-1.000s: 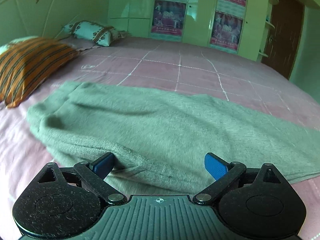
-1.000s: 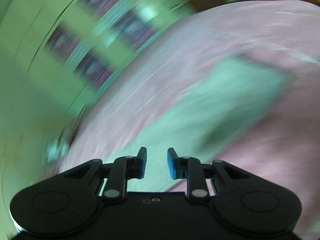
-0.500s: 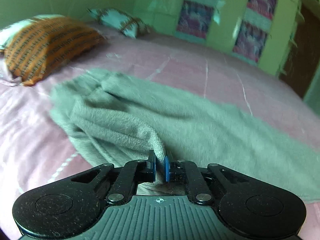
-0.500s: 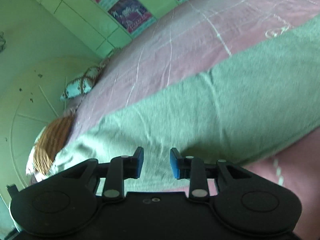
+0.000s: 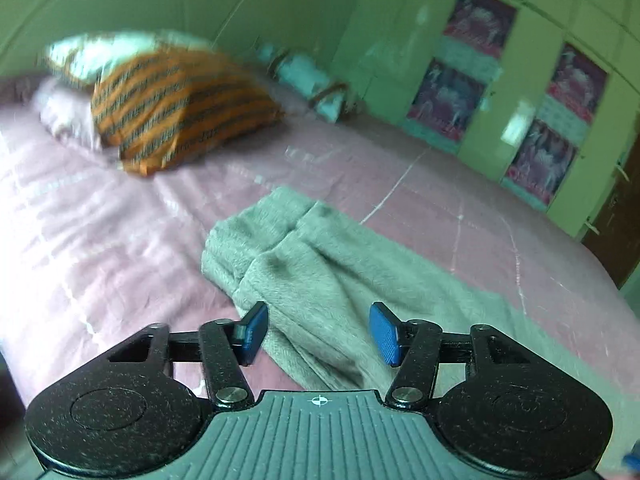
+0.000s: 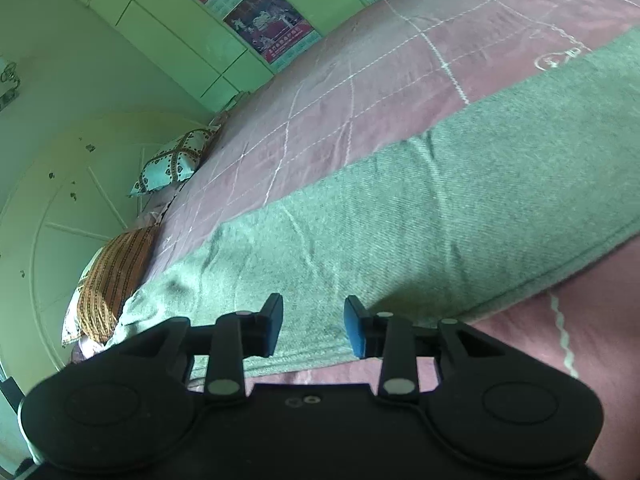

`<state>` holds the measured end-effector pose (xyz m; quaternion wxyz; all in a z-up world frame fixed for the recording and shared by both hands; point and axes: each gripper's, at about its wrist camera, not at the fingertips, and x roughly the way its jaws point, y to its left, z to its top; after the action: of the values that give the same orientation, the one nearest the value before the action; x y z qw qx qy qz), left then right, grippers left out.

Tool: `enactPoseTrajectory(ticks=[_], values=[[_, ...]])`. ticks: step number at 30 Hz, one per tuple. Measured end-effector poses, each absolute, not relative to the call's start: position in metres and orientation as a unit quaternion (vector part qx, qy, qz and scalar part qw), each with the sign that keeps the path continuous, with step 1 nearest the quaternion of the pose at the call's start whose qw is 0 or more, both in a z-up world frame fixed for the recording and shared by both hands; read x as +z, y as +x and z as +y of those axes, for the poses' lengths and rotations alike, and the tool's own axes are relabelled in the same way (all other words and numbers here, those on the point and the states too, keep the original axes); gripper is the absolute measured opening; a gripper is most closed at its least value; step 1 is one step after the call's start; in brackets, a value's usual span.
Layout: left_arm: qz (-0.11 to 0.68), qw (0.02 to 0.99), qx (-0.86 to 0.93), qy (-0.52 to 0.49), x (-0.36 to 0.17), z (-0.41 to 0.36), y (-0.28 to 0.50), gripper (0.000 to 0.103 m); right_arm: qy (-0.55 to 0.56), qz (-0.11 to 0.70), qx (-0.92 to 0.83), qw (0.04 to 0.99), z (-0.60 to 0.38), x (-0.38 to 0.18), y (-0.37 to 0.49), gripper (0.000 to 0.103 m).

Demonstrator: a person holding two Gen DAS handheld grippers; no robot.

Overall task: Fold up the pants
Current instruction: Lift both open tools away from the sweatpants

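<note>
While its blue pads stand wide apart with nothing between them, the left gripper (image 5: 318, 332) hangs just over the near, bunched end of the grey-green pants (image 5: 320, 276), whose fleecy cloth lies rumpled in soft rolls directly ahead of the fingers. The right gripper (image 6: 313, 330) is parted too, though more narrowly, and grips nothing; it sits low over the near edge of the pants (image 6: 420, 216), where a seamed border runs along the pink bedspread (image 6: 400, 64). From that view the garment stretches as a long flat band across the bed, one end reaching toward the right edge of the frame and the other toward the head of the bed. In the left view the pants run away to the right from the crumpled end, lying on the bedspread (image 5: 120, 240), which is stitched with pale lines in a grid. Beyond the bunched end, an orange striped pillow (image 5: 180, 108) rests at the head of the bed, blurred, with a paler pillow behind it. Farther along the head lies a light patterned pillow (image 6: 176, 160), near the wall. At the far side of the room stand pale green wardrobe doors (image 5: 532, 100) bearing pink and purple posters (image 5: 452, 100), and a dark brown door (image 5: 616, 216) shows at the right edge.
</note>
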<state>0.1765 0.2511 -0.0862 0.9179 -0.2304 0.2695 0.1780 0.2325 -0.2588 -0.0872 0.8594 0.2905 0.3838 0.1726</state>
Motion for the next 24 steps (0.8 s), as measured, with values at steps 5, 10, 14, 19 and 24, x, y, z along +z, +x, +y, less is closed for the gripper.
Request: enactPoseTrajectory(ticks=[5,10,14,19,24], values=[[0.320,0.887,0.175,-0.284,-0.119,0.284,0.212,0.012,0.287,0.384,0.175,0.860,-0.253,-0.085,0.228,0.031],[0.331,0.902,0.171,-0.219,-0.137,0.278,0.211,0.011,0.292,0.380,0.168,0.862,-0.259,-0.082,0.224,0.032],[0.268,0.911,0.192,-0.247,-0.117,0.288,0.184,0.034,0.295,0.387,0.161,0.859,-0.263,-0.086,0.226,0.032],[0.237,0.943,0.152,-0.180,-0.087,0.274,0.198,0.034,0.296,0.387,0.159,0.859,-0.263,-0.090,0.228,0.034],[0.373,0.908,0.141,-0.131,-0.138,0.275,0.265,0.025,0.304,0.389,0.153,0.856,-0.258,-0.094,0.232,0.033]])
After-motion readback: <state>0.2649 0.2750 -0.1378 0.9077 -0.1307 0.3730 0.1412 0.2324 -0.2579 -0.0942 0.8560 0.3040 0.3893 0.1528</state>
